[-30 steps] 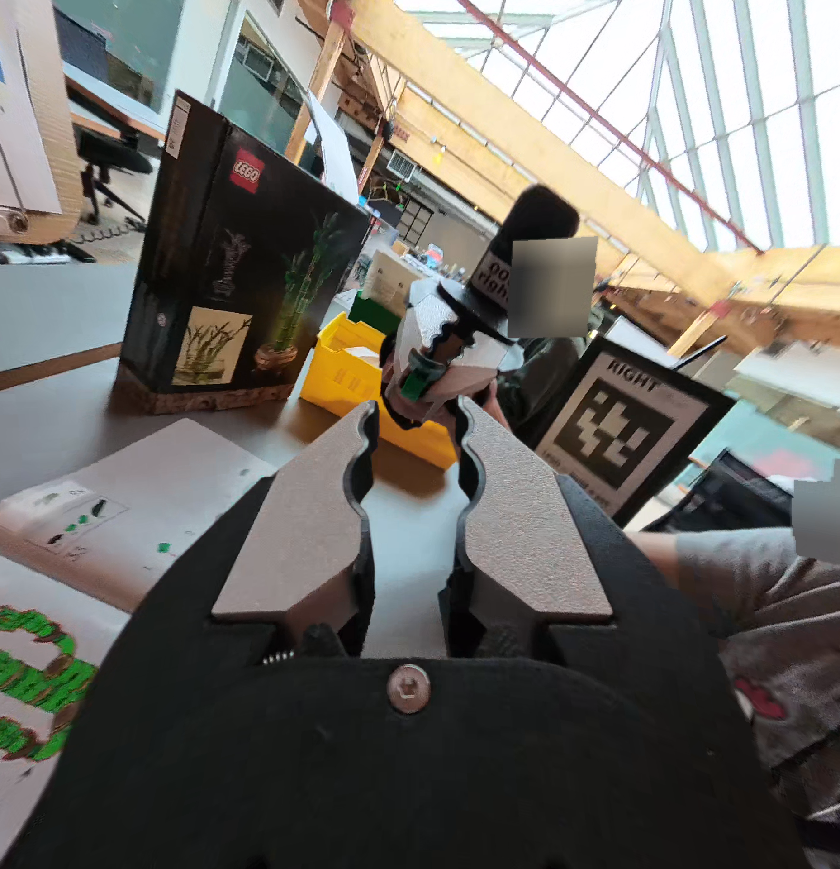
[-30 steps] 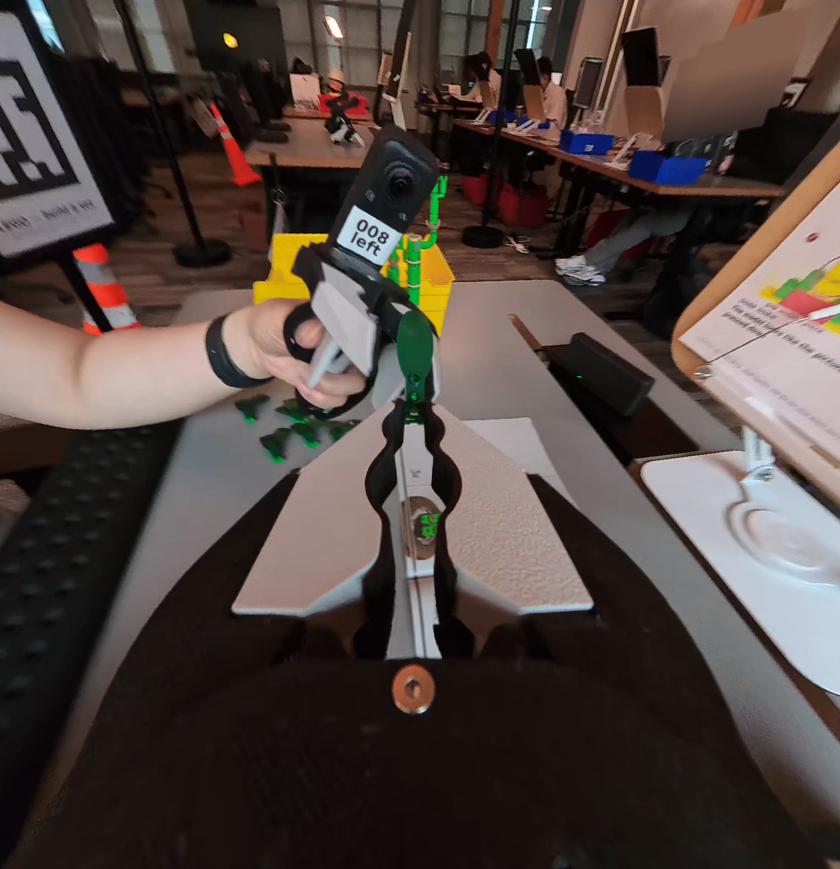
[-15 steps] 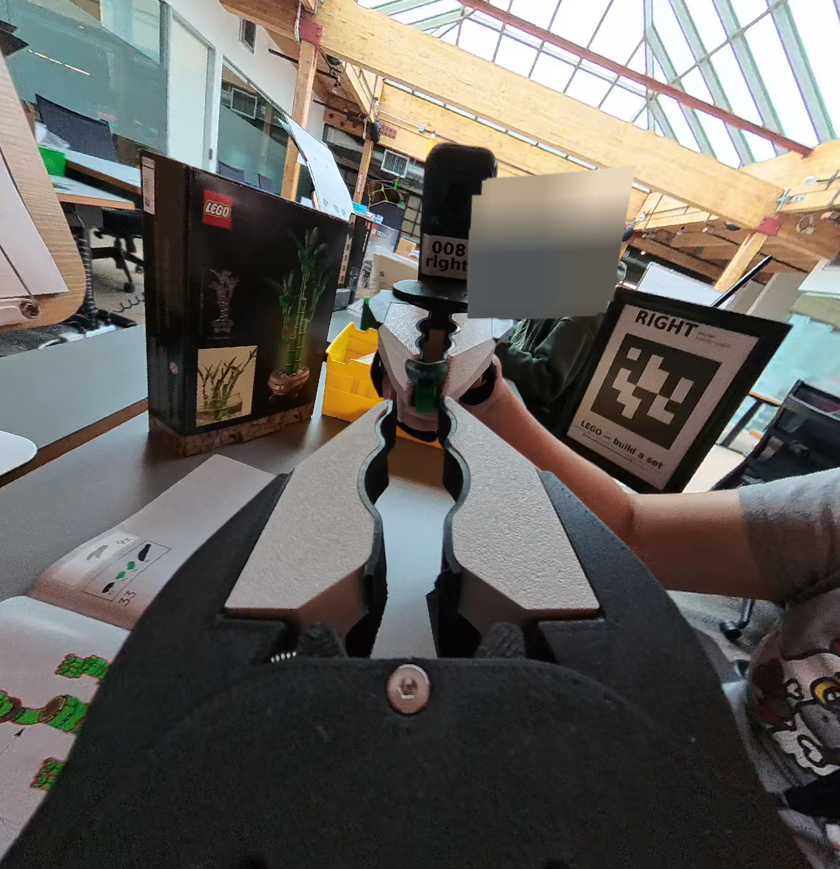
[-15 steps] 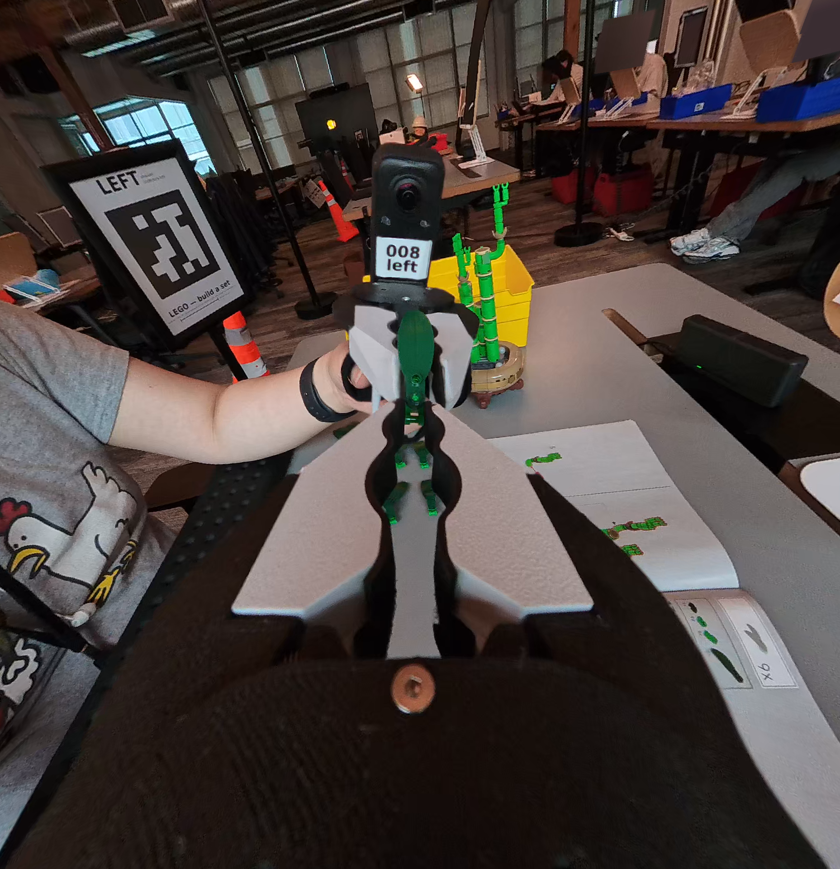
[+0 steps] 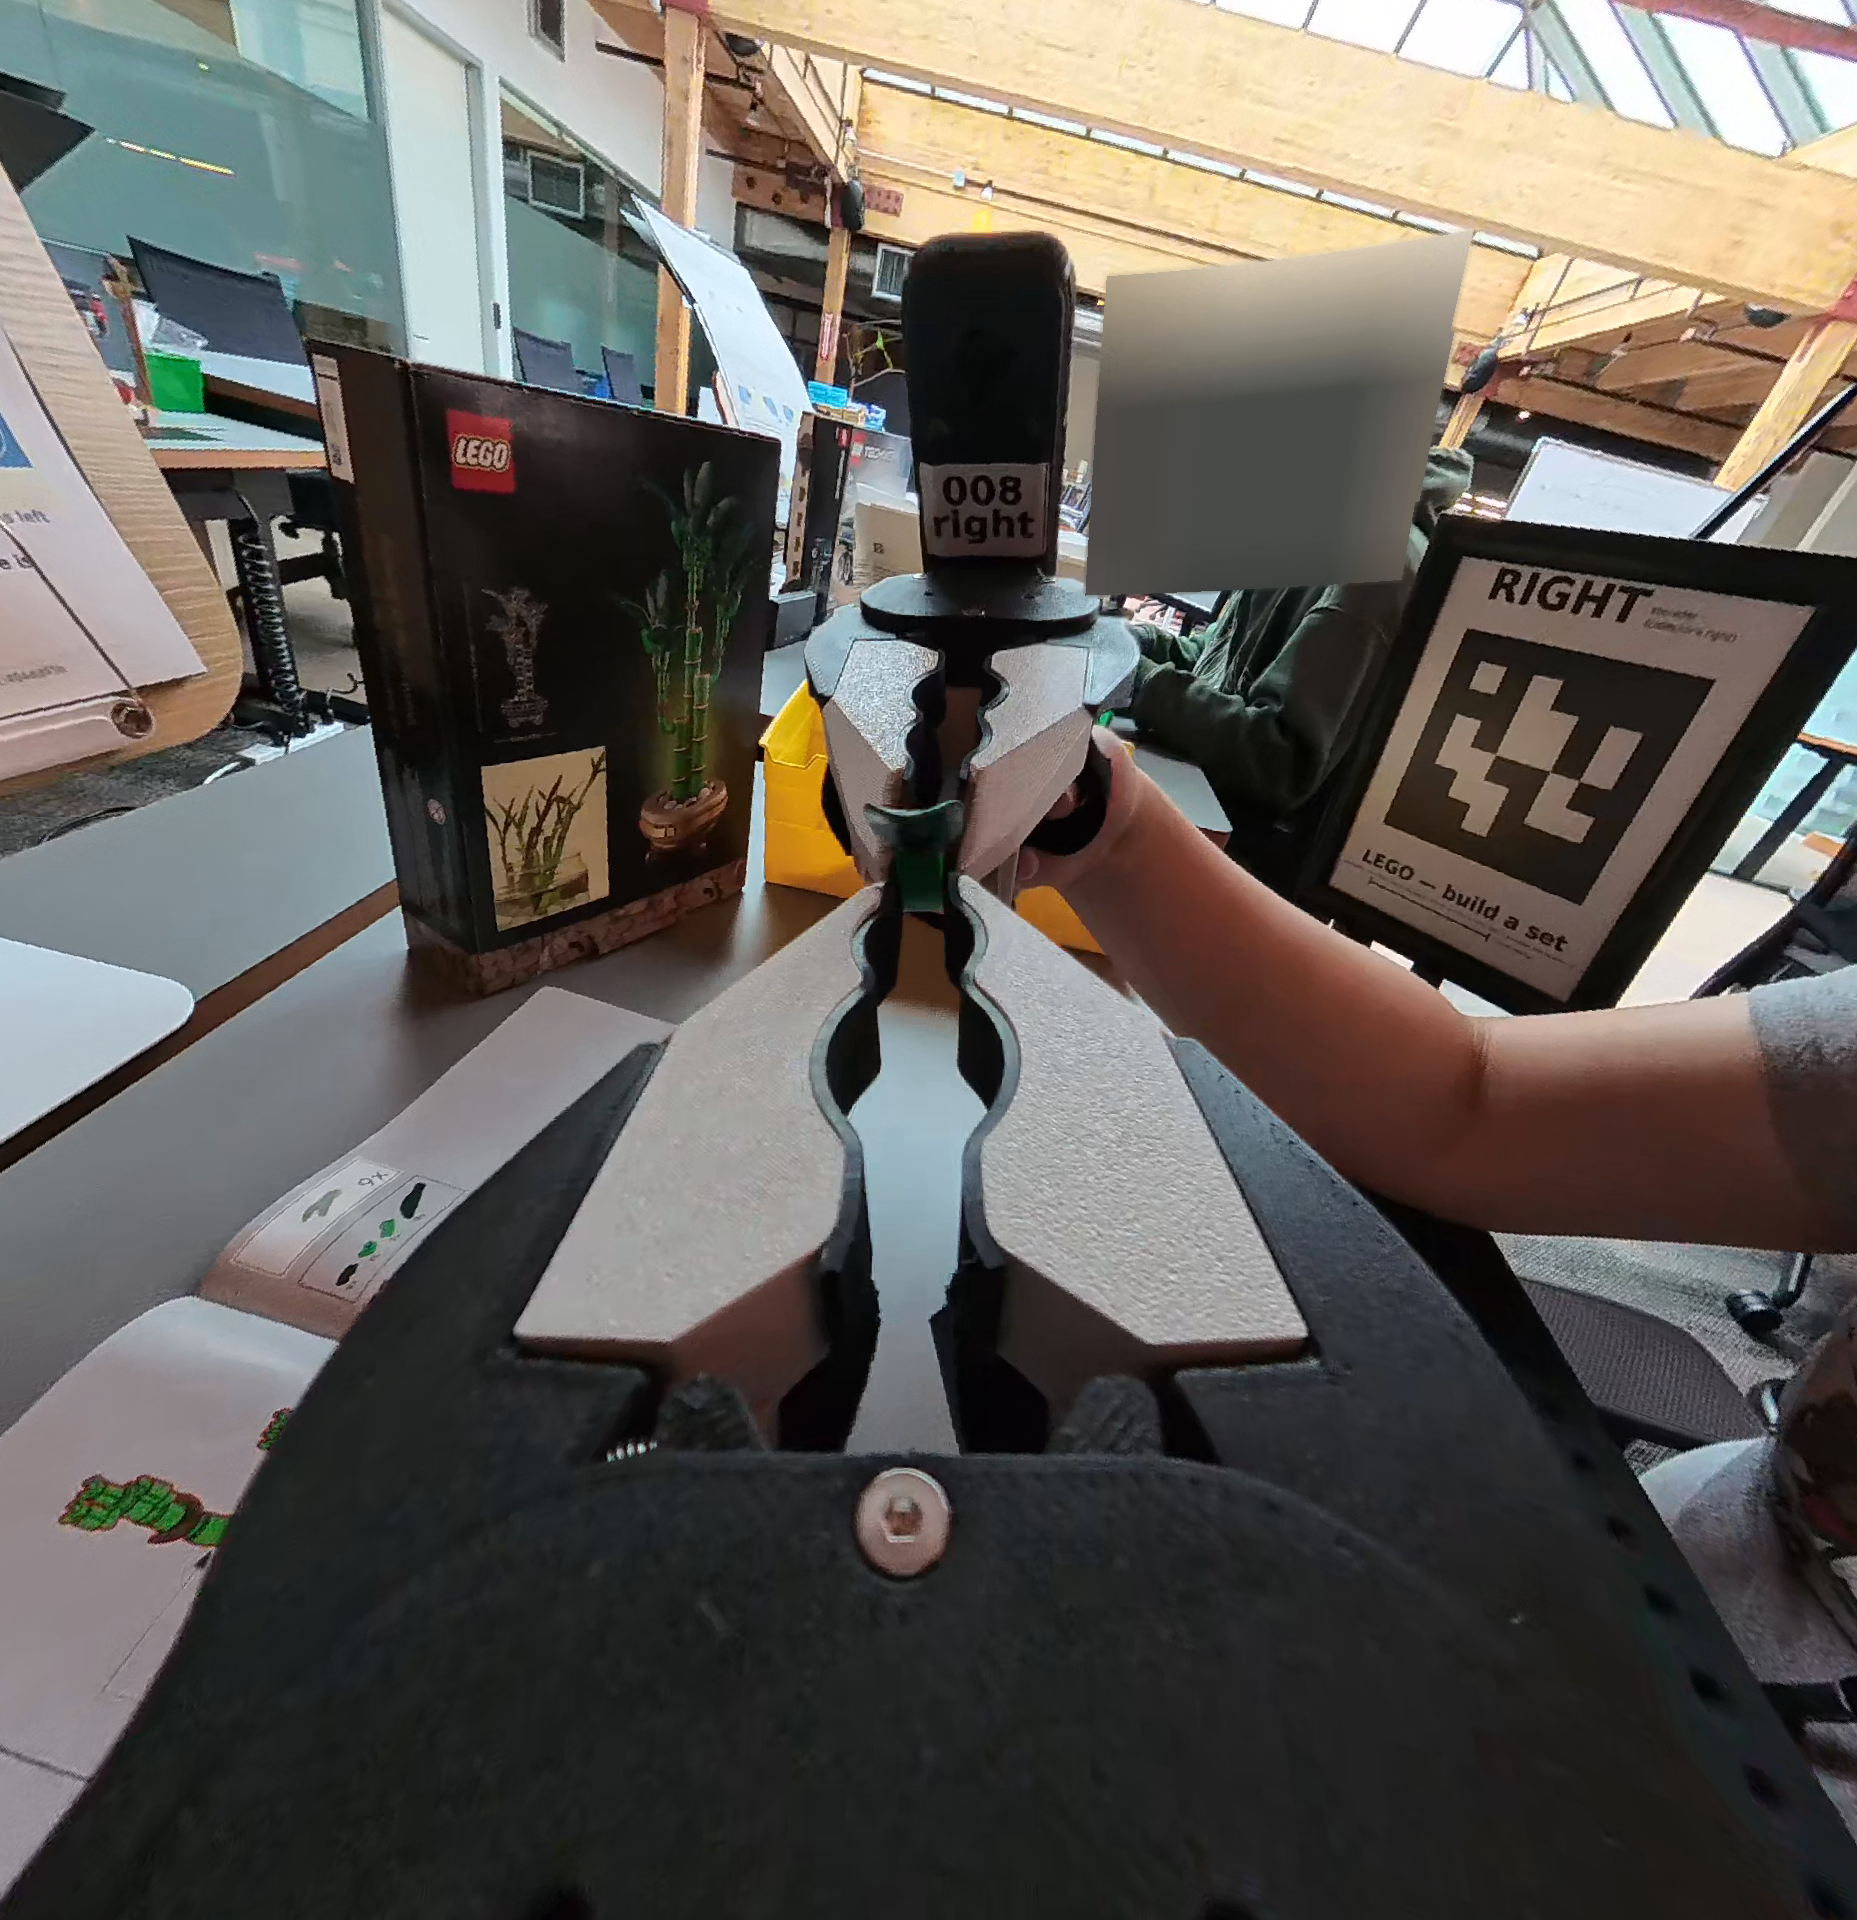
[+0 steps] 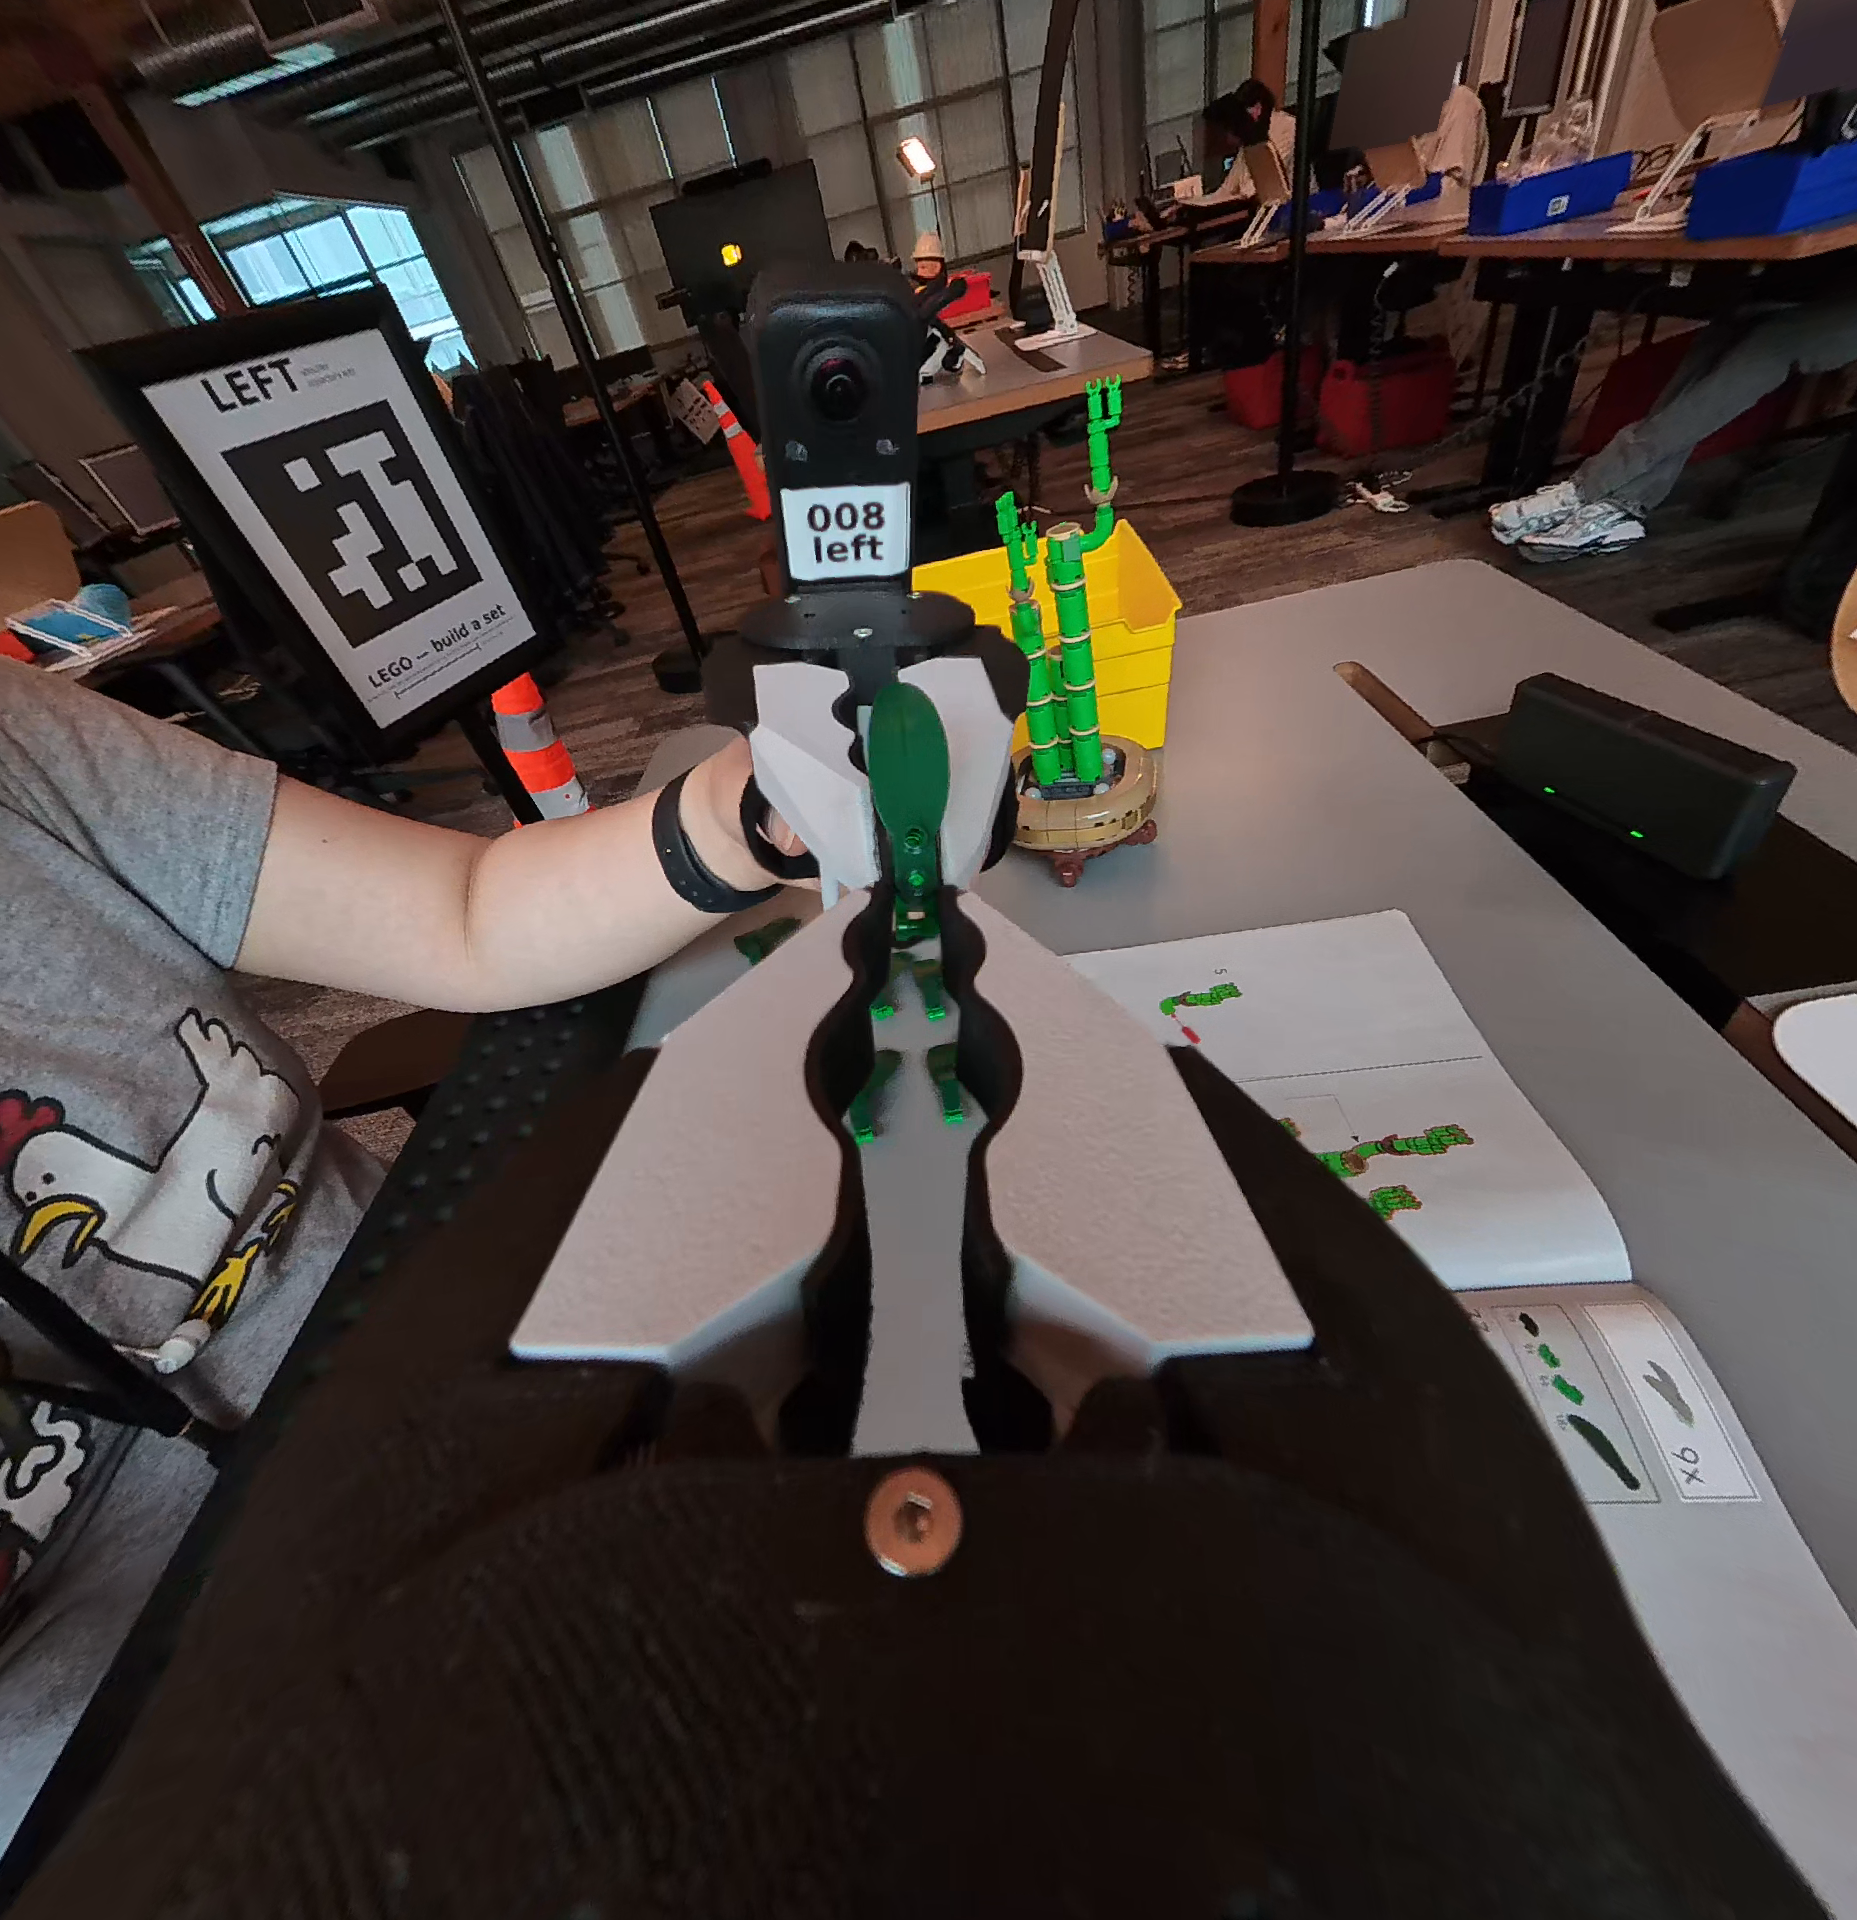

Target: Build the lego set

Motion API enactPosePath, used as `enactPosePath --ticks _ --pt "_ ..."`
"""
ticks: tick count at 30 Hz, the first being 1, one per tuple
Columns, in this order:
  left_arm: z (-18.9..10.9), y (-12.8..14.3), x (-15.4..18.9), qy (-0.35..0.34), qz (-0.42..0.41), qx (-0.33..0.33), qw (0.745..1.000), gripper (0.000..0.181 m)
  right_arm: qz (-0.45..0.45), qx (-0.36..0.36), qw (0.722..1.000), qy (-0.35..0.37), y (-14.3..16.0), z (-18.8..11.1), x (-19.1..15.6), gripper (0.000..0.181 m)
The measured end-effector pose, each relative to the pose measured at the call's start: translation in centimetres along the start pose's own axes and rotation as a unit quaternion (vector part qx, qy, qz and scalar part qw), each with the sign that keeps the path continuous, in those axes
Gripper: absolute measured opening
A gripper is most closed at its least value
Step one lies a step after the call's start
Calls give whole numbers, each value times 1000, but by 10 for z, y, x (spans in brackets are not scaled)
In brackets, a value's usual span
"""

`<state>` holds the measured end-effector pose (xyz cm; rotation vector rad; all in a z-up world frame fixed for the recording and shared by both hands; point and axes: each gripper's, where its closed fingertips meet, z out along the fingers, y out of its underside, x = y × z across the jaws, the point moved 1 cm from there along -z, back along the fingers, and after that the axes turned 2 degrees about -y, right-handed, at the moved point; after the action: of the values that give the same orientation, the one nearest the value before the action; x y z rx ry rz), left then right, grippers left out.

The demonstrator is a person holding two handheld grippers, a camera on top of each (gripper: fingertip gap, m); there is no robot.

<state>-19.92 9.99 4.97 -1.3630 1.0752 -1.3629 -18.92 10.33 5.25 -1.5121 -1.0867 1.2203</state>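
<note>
My right gripper [image 6: 913,902] is shut on the stem of a dark green leaf piece [image 6: 908,764], which stands up from its tips. My left gripper [image 5: 919,896] faces it tip to tip, and its fingers are closed on the bright green end of the same piece [image 5: 919,871]. Both are held in the air above the grey table [image 6: 1423,748]. The part-built bamboo model [image 6: 1069,665] stands in its tan pot behind the left gripper. Several loose green leaf pieces [image 6: 903,1091] lie on the table below.
The open instruction booklet [image 6: 1371,1039] lies to the right, and also shows in the left wrist view [image 5: 436,1143]. A yellow bin [image 6: 1137,613] stands behind the model. The set's box [image 5: 550,675] stands upright. A black device [image 6: 1641,769] sits at the table's right edge. Less than 4 cm separates the two grippers' tips.
The two grippers have come together tip to tip and levelled out. My left gripper was open and has narrowed onto the green piece. The right gripper has kept hold of the leaf.
</note>
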Motion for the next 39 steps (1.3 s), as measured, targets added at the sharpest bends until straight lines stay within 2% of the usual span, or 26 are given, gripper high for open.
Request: enactPosePath --ticks 5,7,10,12,16,18,22,25,28,32,39 --pt "-5 0 -9 -16 -8 -1 1000 6 -30 7 999 22 -5 -3 2 24" --pt "-10 -4 -14 -23 -14 5 1000 6 -59 -3 998 29 -3 -6 -1 26" --pt "-22 -13 -17 -24 -21 18 999 6 -119 -47 991 26 9 -13 -11 29" --pt "-29 -19 -19 -28 -22 23 999 5 -137 -95 984 58 20 -23 -8 29" --pt "-43 -30 -24 -53 -8 28 998 5 -64 -204 963 166 44 -52 16 30" --pt "-48 -34 -25 -62 0 29 998 6 -24 -261 954 148 63 -58 3 31" --pt "-55 -41 -23 -70 10 34 997 6 7 -396 911 118 109 -67 -23 28" --pt "-55 -43 -20 -66 13 34 997 6 66 -445 890 79 135 -64 -40 27" --pt "-53 -44 -14 -54 15 33 998 5 105 -483 866 69 158 -66 -42 27" --pt "-52 -42 -14 -53 21 24 998 6 129 -498 854 80 169 -67 -36 25" --pt "-54 -47 -12 -57 34 32 997 6 37 -448 885 118 141 -46 -30 24"
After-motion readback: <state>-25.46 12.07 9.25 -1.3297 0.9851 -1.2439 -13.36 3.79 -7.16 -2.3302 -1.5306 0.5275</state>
